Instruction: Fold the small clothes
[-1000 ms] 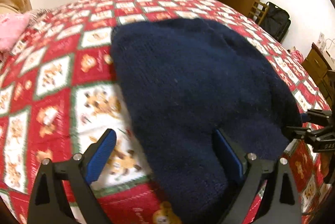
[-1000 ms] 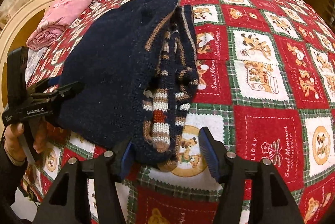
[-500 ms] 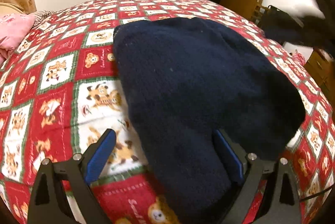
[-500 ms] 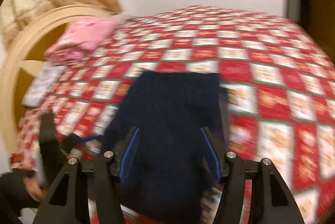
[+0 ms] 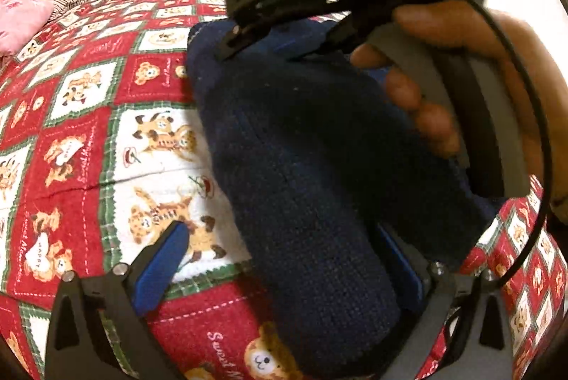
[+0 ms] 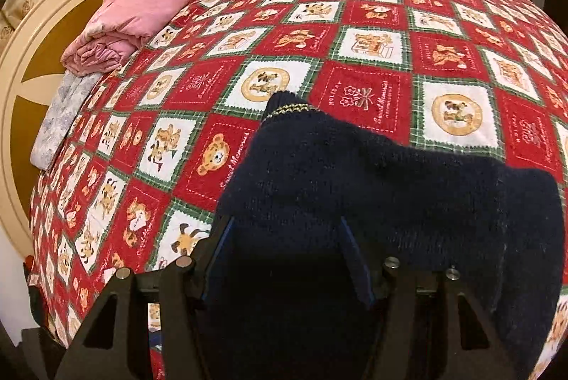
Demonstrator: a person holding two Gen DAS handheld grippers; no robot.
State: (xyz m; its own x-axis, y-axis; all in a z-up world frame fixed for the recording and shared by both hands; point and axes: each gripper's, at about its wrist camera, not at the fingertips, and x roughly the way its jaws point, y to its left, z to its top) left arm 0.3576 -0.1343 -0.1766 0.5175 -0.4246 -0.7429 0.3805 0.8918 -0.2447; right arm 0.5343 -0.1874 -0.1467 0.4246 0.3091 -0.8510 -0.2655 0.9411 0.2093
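A dark navy knit sweater (image 5: 301, 167) lies folded on the red patterned bedspread (image 5: 71, 89). My left gripper (image 5: 280, 259) is open at its near end, with the left blue pad (image 5: 159, 270) on the bedspread and the right pad mostly hidden beside the knit. My right gripper shows from outside in the left wrist view (image 5: 269, 43), held by a hand over the sweater's far end. In the right wrist view the right gripper (image 6: 287, 245) is open, and the sweater (image 6: 390, 202) lies between and under its fingers.
Folded pink cloth (image 6: 138, 11) and a grey patterned cloth (image 6: 60, 114) lie at the head of the bed beside the cream headboard (image 6: 21, 67). The bedspread (image 6: 372, 36) stretches beyond the sweater.
The right gripper swung from the sweater's striped side up and over to its far end, now facing the headboard. The left gripper stayed at the near end, a little closer.
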